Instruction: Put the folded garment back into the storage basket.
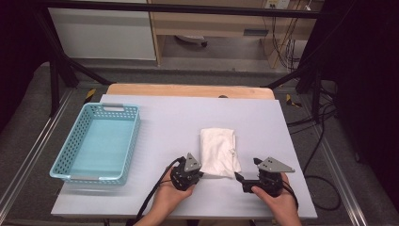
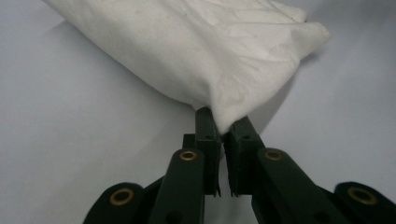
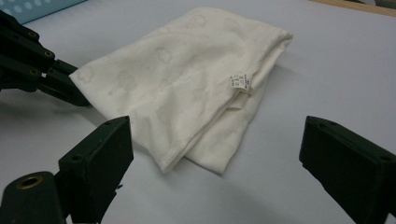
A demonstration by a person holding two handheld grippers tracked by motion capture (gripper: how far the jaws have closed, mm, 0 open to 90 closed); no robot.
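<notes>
While the left gripper (image 1: 199, 174) has its jaws pinched on the near left corner of the folded white cloth (image 1: 218, 151), the right gripper (image 1: 238, 178) waits just off the near right corner with its jaws spread wide and nothing between them. The cloth lies flat on the table (image 1: 179, 122), right of the middle and near the person. Farther off to the left stands the blue basket (image 1: 95, 142), with nothing in it. Judging by this, only one corner is secured; the second grip, the lift and any move are left.
</notes>
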